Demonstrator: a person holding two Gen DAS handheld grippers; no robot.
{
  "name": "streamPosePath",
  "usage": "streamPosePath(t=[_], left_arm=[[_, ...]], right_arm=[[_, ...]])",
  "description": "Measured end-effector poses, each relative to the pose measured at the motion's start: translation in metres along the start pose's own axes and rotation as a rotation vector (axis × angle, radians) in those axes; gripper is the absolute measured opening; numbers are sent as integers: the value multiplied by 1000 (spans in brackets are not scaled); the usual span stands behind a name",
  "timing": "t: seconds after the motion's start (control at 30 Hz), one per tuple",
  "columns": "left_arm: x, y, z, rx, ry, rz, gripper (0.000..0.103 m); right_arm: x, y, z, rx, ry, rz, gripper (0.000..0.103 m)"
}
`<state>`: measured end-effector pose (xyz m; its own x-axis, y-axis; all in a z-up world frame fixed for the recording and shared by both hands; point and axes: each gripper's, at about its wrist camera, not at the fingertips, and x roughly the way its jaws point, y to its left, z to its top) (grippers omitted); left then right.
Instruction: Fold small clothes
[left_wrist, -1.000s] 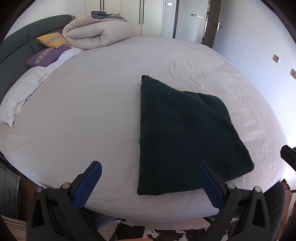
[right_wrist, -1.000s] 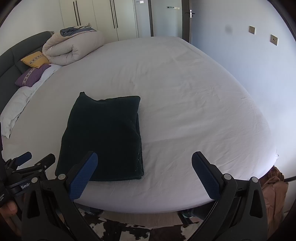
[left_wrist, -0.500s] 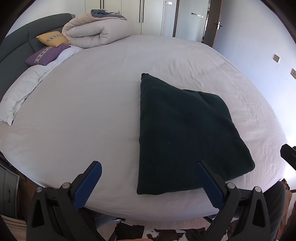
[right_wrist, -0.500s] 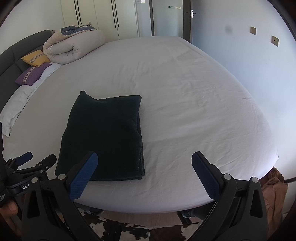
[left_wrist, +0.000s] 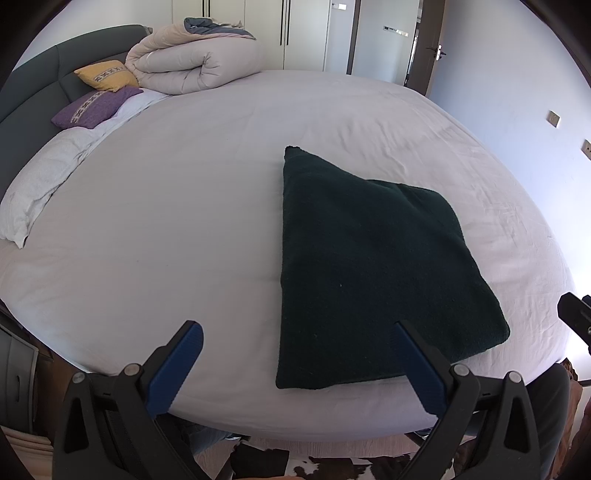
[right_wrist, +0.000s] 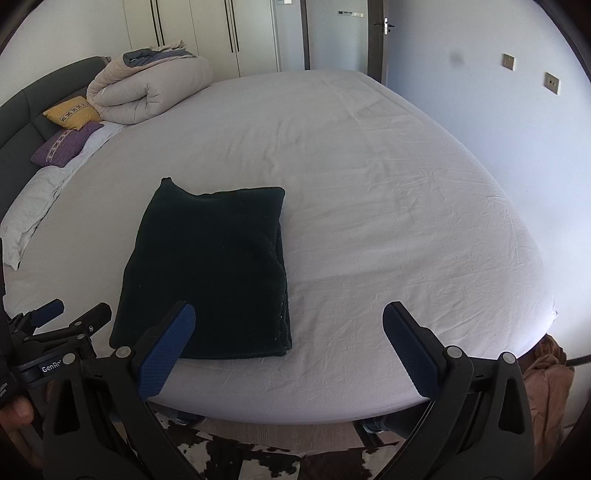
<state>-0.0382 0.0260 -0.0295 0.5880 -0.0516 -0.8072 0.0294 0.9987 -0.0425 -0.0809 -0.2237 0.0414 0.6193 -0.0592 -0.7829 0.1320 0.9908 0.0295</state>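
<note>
A dark green garment (left_wrist: 373, 266) lies folded into a flat rectangle near the front edge of the white bed (left_wrist: 177, 229); it also shows in the right wrist view (right_wrist: 210, 273). My left gripper (left_wrist: 297, 354) is open and empty, held just short of the bed's front edge, with its right finger over the garment's near edge. My right gripper (right_wrist: 288, 339) is open and empty, to the right of the garment, above the sheet (right_wrist: 388, 206). The left gripper also shows at the left edge of the right wrist view (right_wrist: 70, 312).
A rolled beige duvet (left_wrist: 195, 62), a yellow cushion (left_wrist: 107, 75), a purple cushion (left_wrist: 94, 107) and a white pillow (left_wrist: 40, 184) lie at the bed's far left by the dark headboard. Wardrobes and a door stand behind. A cowhide rug (right_wrist: 236, 458) lies below.
Both views have drifted very slightly; the garment and both open grippers stay as they were.
</note>
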Motion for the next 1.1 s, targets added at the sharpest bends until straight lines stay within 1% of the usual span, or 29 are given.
streamPosePath(t=[1.1], left_arm=[[1, 0, -2, -1, 1, 3, 103]], right_arm=[[6, -4, -5, 1, 24, 4, 103]])
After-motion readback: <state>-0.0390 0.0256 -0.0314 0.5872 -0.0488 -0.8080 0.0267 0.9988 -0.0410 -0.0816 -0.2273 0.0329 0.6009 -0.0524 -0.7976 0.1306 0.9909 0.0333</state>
